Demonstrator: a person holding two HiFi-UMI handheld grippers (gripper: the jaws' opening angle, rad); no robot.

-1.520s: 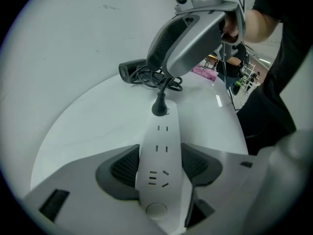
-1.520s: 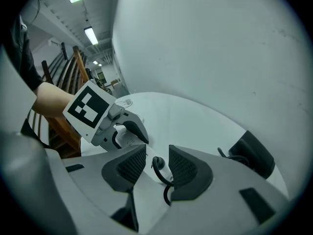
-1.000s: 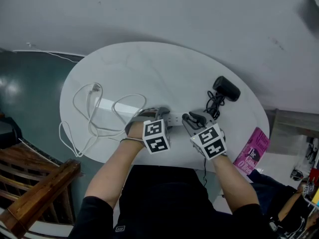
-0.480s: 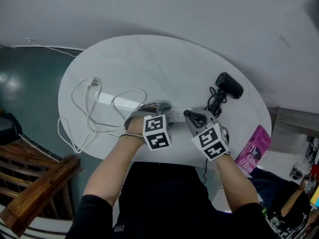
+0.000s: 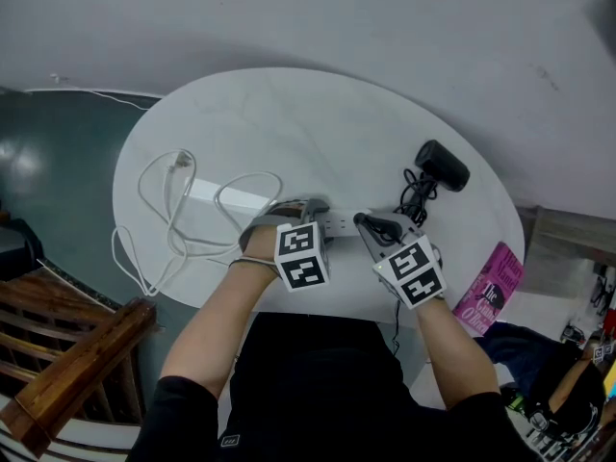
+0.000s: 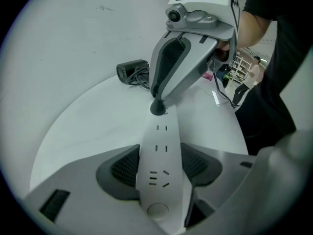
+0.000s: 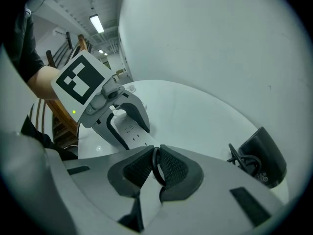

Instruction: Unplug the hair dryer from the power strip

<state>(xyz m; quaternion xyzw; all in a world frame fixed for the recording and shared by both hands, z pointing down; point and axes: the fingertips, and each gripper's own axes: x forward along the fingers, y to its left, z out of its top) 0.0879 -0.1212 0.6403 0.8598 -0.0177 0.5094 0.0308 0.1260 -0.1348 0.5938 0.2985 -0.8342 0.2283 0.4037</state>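
Observation:
A white power strip (image 6: 161,141) lies on the round white table (image 5: 289,123), and my left gripper (image 5: 306,208) is shut on its near end, pads pressing both long sides. At the strip's far end sits the hair dryer's black plug (image 7: 155,156). My right gripper (image 7: 155,168) has that plug between its pads; its jaws are closing and the pads touch it. In the left gripper view the right gripper (image 6: 157,104) stands over the plug. The black hair dryer (image 5: 441,166) lies at the table's right with its cord (image 5: 414,200) bunched beside it.
The strip's white cable (image 5: 178,219) loops over the table's left side. A magenta book (image 5: 491,292) lies below the table's right edge. A wooden chair (image 5: 77,364) stands at the lower left. A grey wall runs behind the table.
The right gripper's jaws have come together around the black plug. Both hands have stayed where they were, and the left grip on the strip is unchanged.

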